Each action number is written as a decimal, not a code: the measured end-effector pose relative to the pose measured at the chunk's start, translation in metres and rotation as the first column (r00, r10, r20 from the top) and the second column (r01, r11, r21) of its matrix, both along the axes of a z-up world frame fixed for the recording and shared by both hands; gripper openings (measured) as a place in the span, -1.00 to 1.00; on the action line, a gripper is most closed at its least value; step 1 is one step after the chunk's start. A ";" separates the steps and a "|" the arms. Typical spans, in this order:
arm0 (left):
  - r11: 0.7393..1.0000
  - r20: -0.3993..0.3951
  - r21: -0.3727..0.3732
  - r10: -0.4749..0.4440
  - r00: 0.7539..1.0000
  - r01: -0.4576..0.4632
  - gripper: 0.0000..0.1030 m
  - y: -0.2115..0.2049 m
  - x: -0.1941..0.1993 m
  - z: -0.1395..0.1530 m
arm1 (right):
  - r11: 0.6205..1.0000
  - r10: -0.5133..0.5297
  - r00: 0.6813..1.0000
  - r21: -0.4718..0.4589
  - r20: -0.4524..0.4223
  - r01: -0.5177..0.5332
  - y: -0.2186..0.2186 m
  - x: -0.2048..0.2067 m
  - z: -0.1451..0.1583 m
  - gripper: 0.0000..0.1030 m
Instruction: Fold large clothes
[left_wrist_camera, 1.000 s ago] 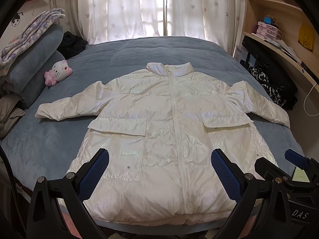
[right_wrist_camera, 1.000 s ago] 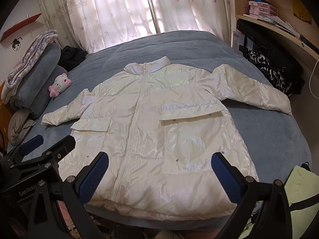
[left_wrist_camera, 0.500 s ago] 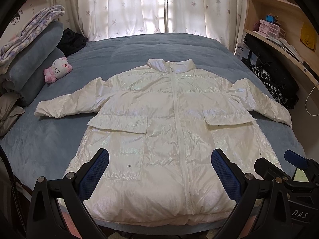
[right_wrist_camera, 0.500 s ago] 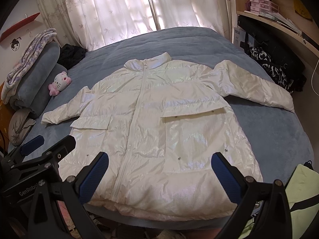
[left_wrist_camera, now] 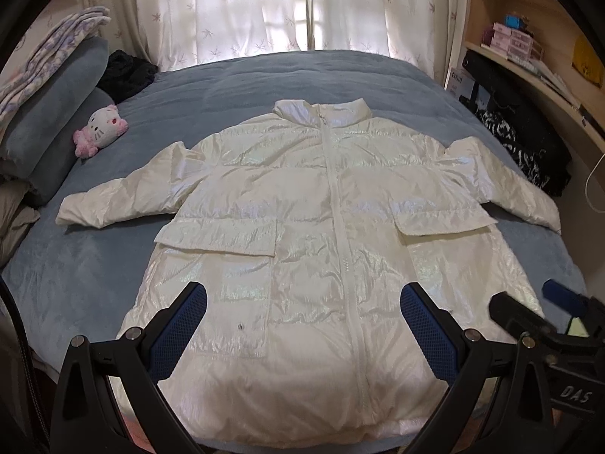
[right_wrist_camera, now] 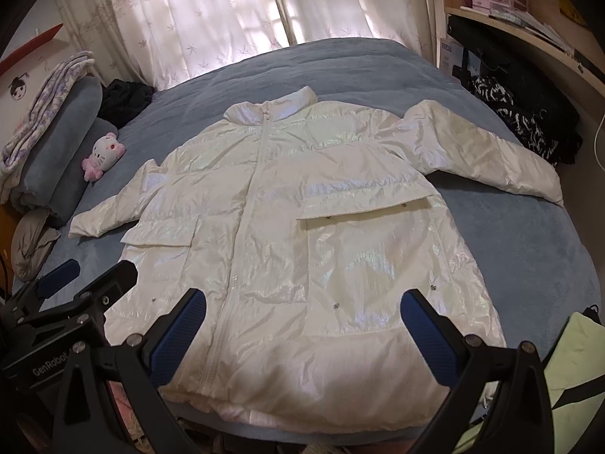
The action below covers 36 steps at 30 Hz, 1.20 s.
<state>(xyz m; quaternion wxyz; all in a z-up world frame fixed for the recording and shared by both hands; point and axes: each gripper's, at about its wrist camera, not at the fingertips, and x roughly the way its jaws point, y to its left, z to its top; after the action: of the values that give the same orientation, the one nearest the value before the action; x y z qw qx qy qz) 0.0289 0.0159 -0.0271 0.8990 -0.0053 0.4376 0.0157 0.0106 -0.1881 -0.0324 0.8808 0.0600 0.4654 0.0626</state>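
Observation:
A shiny white puffer jacket lies flat and face up on the blue bed, zipped, collar toward the window, both sleeves spread sideways. My left gripper hovers open above the hem, its blue pads wide apart and holding nothing. In the right wrist view the same jacket fills the middle. My right gripper is open too, over the hem's right half, and empty. Each gripper shows at the edge of the other's view.
A pink and white plush cat lies beside stacked pillows at the left. Dark clothes sit by the curtains. Shelves and black bags line the right side. A pale green item lies at bottom right.
Both views have drifted slightly forward and lower, so the jacket's hem sits a little nearer. The jacket has not moved and both grippers stay open.

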 end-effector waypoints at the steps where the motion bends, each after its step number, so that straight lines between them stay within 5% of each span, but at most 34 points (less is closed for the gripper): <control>1: 1.000 -0.006 0.010 -0.007 1.000 0.007 0.97 -0.001 0.007 -0.002 | 1.000 0.002 1.000 -0.008 0.015 -0.002 -0.001 0.002 0.001 1.00; 10: 0.997 -0.016 0.014 -0.071 0.997 0.071 0.96 -0.016 0.065 -0.006 | 0.999 -0.032 0.988 0.003 0.154 0.032 -0.024 0.038 0.030 1.00; 19: 0.986 0.112 0.069 -0.160 0.981 0.153 0.96 -0.049 0.109 0.024 | 0.993 -0.066 0.960 -0.076 0.271 0.090 -0.065 0.080 0.077 1.00; 24: 0.981 0.120 0.027 -0.194 0.974 0.192 0.97 -0.073 0.133 0.034 | 0.969 -0.138 0.956 -0.164 0.260 0.184 -0.100 0.104 0.089 1.00; 32: 0.969 0.076 0.005 -0.247 0.966 0.247 0.97 -0.119 0.160 0.027 | 0.941 -0.295 0.938 -0.117 0.183 0.319 -0.182 0.129 0.065 1.00; 36: 0.964 0.071 0.024 -0.266 0.961 0.265 0.97 -0.142 0.173 0.013 | 0.940 -0.339 0.940 -0.022 0.015 0.340 -0.237 0.151 0.021 0.98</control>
<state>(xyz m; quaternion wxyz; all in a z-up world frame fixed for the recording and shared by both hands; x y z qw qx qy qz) 0.2018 -0.1262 -0.0139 0.9085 0.0591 0.4008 -0.1022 0.1613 -0.4249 -0.0115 0.8817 0.1284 0.4439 -0.0955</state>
